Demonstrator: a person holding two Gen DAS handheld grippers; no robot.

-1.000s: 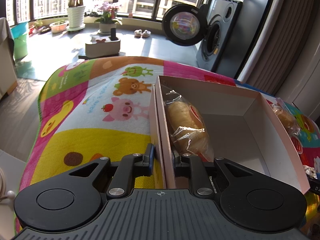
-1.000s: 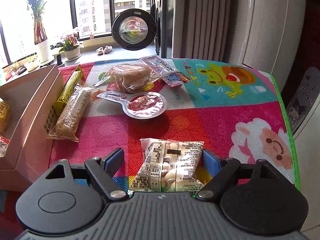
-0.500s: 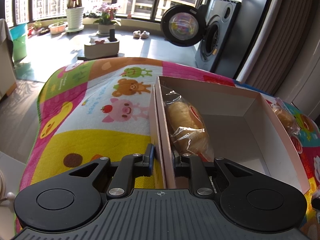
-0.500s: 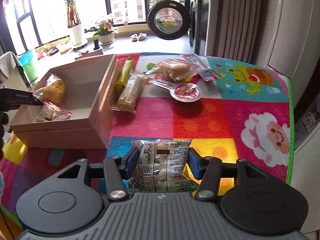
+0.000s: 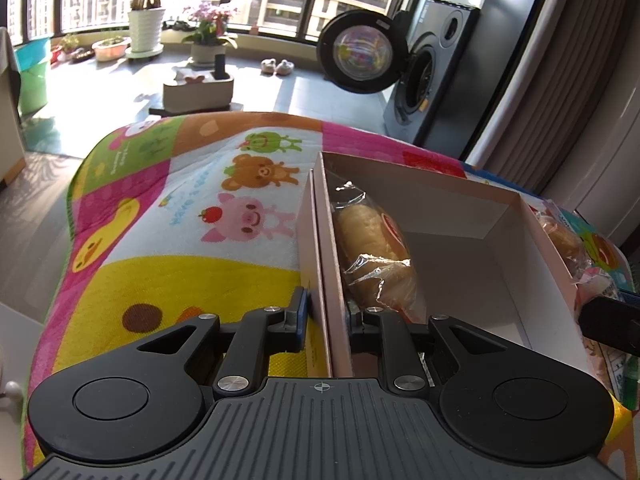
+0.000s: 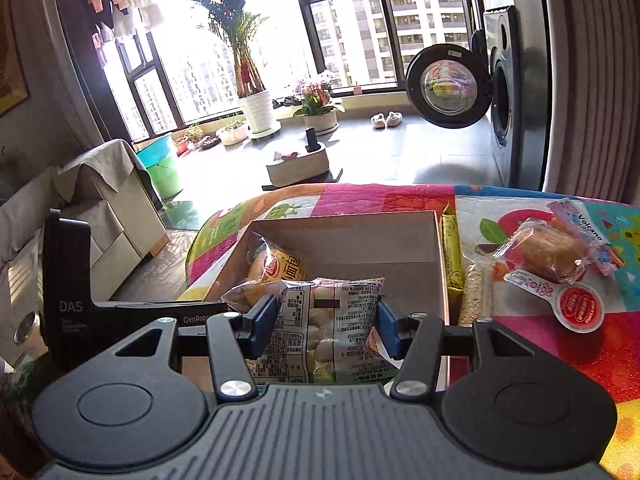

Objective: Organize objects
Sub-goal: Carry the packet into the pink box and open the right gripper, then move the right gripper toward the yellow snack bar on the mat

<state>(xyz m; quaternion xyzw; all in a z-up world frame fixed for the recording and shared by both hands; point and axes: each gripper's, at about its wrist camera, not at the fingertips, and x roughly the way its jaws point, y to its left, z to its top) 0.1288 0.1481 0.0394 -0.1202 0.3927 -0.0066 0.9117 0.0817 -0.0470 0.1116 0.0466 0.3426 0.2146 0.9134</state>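
Note:
An open cardboard box point(image 5: 500, 216) point(image 6: 438, 248) stands on the colourful mat. My left gripper point(image 5: 326, 312) is shut on the box's left wall, one finger outside and one inside. A wrapped bread roll point(image 5: 374, 248) point(image 6: 276, 268) lies inside along that wall. My right gripper point(image 6: 326, 330) is shut on a white snack packet point(image 6: 336, 320) and holds it over the box's near end. In the left wrist view the right gripper's black tip point(image 5: 610, 322) shows at the box's right edge.
Right of the box lie a yellow stick packet point(image 6: 452, 256), a wrapped cake point(image 6: 548, 250), a red-lidded jelly cup point(image 6: 578, 306) and a pink sachet point(image 6: 586, 228). The mat's left edge point(image 5: 68, 240) drops to the floor. A washing machine point(image 6: 504, 96) with an open door stands behind.
My right gripper has shut on the snack packet, lifted it off the mat and carried it left over the box. My left gripper stays on the box wall.

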